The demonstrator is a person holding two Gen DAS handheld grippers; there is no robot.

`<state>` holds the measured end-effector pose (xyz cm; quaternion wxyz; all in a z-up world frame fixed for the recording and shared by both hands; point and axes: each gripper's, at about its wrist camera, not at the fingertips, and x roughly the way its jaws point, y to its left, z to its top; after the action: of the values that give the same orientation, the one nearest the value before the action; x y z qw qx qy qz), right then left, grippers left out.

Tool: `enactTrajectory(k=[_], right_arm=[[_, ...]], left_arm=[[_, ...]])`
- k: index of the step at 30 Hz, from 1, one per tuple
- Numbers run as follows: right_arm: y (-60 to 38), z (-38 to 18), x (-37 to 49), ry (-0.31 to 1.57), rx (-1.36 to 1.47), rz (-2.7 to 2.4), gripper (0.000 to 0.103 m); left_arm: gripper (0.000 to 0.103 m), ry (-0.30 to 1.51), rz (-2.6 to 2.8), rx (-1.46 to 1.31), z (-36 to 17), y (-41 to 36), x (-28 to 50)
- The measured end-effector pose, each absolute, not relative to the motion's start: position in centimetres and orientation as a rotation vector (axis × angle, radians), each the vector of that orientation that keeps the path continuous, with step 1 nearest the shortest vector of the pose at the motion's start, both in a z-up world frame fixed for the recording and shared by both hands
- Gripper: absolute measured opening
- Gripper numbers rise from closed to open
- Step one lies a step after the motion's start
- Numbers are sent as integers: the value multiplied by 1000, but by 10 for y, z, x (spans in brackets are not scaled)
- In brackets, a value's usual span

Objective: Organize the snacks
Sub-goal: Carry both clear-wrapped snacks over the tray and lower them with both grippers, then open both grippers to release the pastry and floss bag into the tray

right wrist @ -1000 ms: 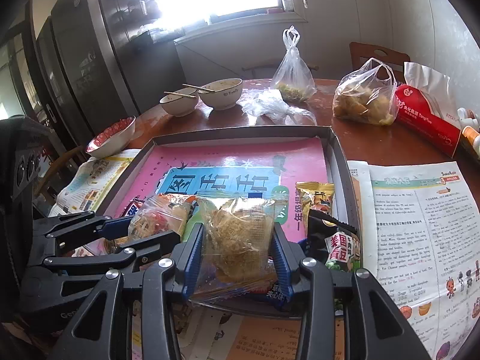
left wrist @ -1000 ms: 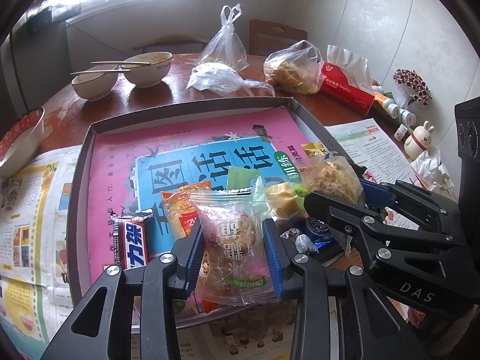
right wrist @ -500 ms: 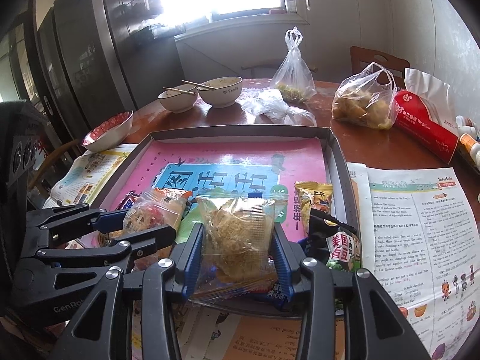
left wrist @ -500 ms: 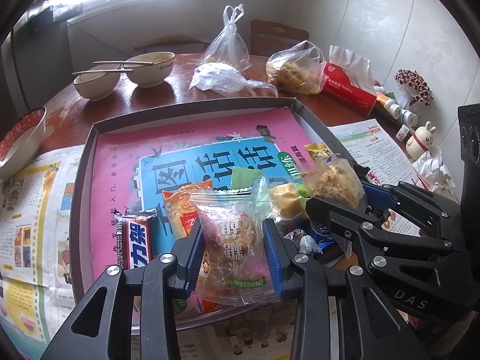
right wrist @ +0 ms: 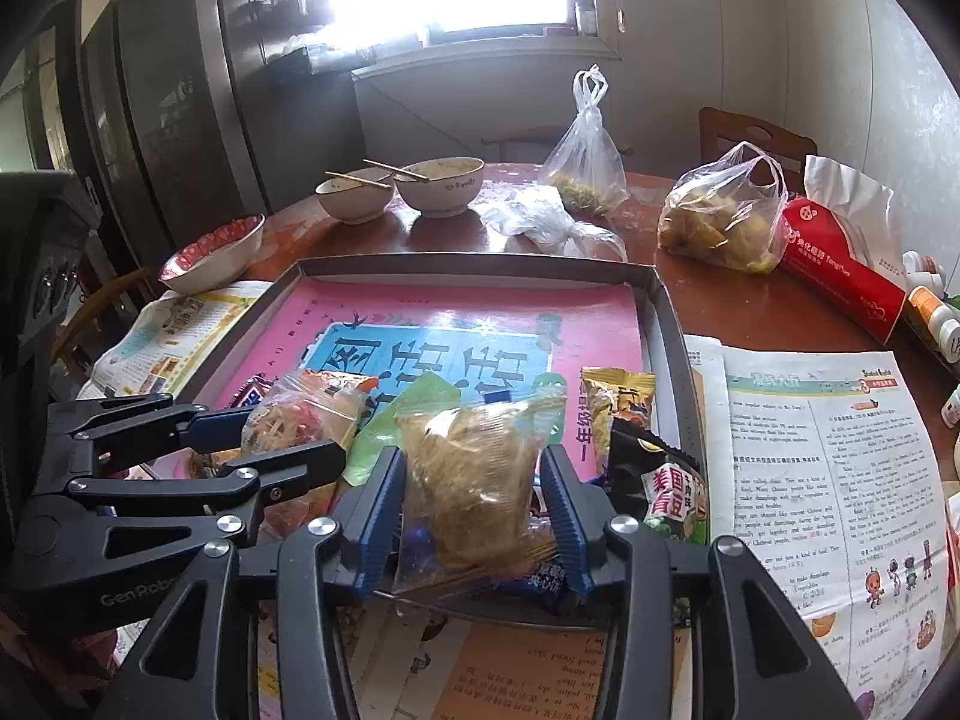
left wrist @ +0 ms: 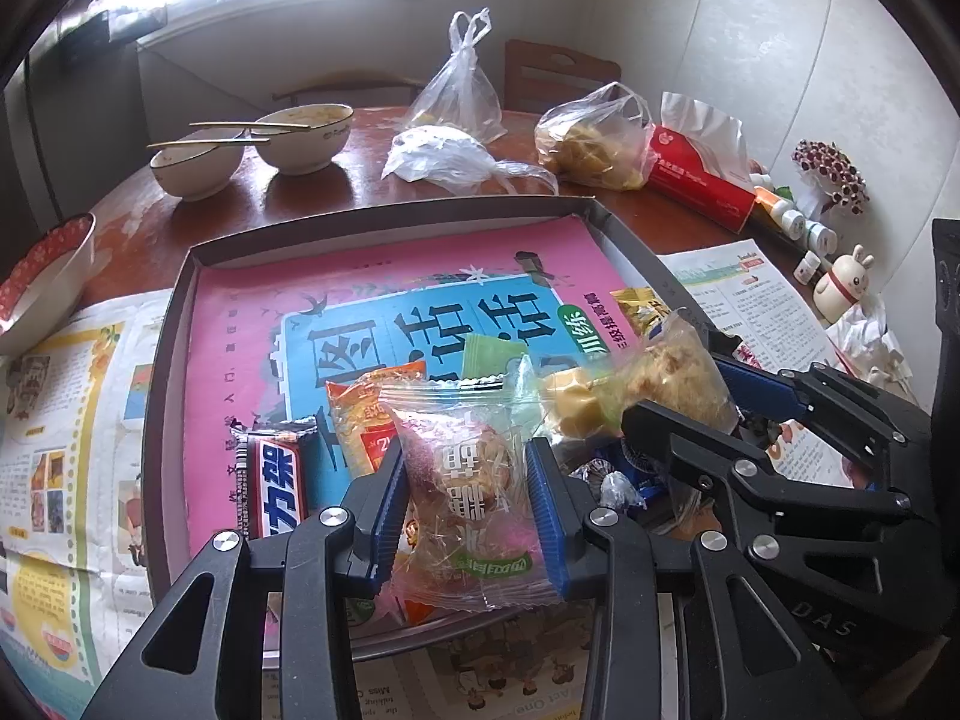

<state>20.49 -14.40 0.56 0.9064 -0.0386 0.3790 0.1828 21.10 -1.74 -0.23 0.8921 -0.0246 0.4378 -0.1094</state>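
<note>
On the left of the desk (left wrist: 672,222) a newspaper (left wrist: 54,432) lies under the edge of a shallow grey tray (left wrist: 180,312), whose floor is covered by a pink and blue booklet (left wrist: 390,300). A red-patterned bowl (left wrist: 42,276) sits at the far left, and two white bowls (left wrist: 300,138) with chopsticks stand behind the tray.

At the tray's near edge, the left gripper (left wrist: 468,498) has its blue-padded fingers (left wrist: 384,510) pinching a clear pink-tinted pastry packet (left wrist: 474,492) from both sides. The left wrist view shows a red and white chocolate bar (left wrist: 276,492) just left of this packet and an orange sachet (left wrist: 366,414) behind it; in the right wrist view the bar is almost hidden.

To the right, the right gripper (right wrist: 474,498) pinches a clear packet of golden shredded snack (right wrist: 474,480) between its fingers (right wrist: 564,510), also over the tray's near edge. Only the right wrist view shows plainly a yellow snack pack (right wrist: 618,396) and a black bean packet (right wrist: 666,480) against the tray's right wall, with a blue wrapper (right wrist: 540,585) under the held packet.

Further right, printed sheets (right wrist: 822,468) cover the desk. Behind them stand a plastic bag of fried food (right wrist: 720,222) and a red tissue pack (right wrist: 840,264). Only the left wrist view shows a rabbit figurine (left wrist: 846,282) at the far right.
</note>
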Motion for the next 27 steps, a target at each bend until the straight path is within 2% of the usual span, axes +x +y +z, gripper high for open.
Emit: enactTrajectory(k=[2, 18, 27], right_arm=[[-145, 7, 204, 778, -81, 375, 52], [-148, 20, 191, 703, -136, 317, 56], [-155, 27, 186, 668, -123, 291, 65]], left_arm=[[40, 909, -226, -52, -2, -17, 211], [40, 914, -232, -65, -1, -18, 209], [46, 890, -238, -76, 5, -17, 205]])
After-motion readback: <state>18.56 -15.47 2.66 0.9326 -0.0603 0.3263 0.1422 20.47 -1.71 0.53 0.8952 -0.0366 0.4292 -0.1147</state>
